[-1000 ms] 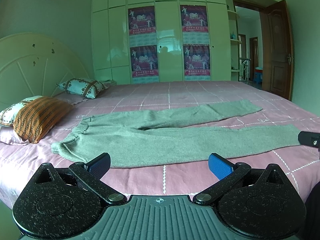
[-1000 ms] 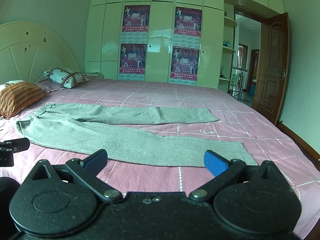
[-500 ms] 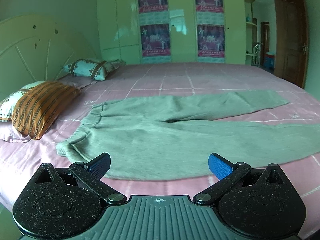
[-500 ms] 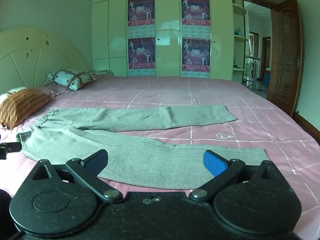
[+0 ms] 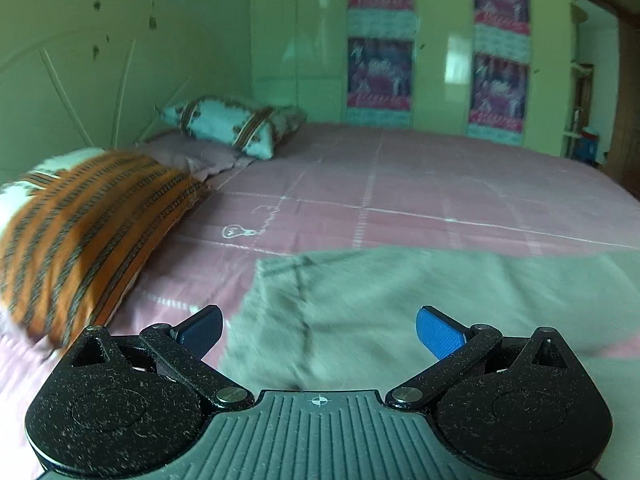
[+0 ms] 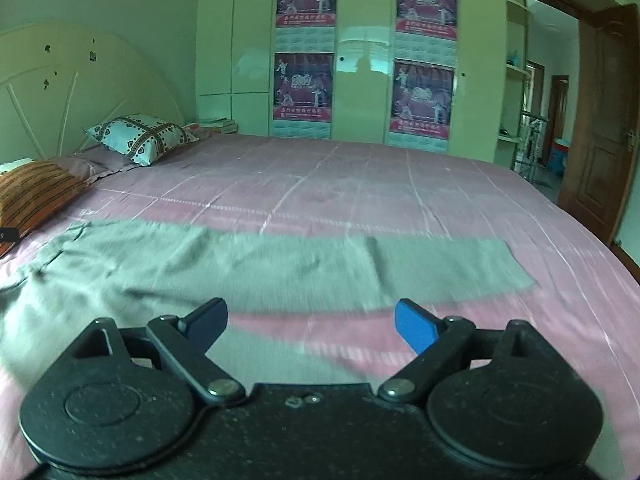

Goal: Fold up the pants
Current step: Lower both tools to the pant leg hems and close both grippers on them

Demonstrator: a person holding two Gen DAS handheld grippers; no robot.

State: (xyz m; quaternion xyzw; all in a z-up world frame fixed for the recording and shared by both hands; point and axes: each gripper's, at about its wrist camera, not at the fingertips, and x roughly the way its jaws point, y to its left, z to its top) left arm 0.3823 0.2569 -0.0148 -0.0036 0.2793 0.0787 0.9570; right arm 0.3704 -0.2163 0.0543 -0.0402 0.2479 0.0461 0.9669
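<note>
Grey pants (image 6: 240, 264) lie flat on the pink bedspread, waist toward the pillows at the left, legs stretching right. In the left wrist view the waist end of the pants (image 5: 400, 304) fills the lower middle, blurred by motion. My left gripper (image 5: 318, 330) hovers just above that waist end, open, nothing between its blue pads. My right gripper (image 6: 310, 322) hangs over the near leg and the pink gap between the legs. Its jaws are closing, still wide apart, with no cloth between them.
An orange striped pillow (image 5: 80, 236) lies close to the left of the left gripper. A white patterned pillow (image 6: 140, 138) sits by the headboard (image 6: 60, 88). Wardrobe doors with posters (image 6: 304, 52) stand beyond the bed (image 6: 360, 184). A brown door (image 6: 608, 128) is open at the right.
Both grippers have moved closer over the bed. The left swept left toward the waist end and the orange pillow. The right moved in over the legs, its jaws a little narrower.
</note>
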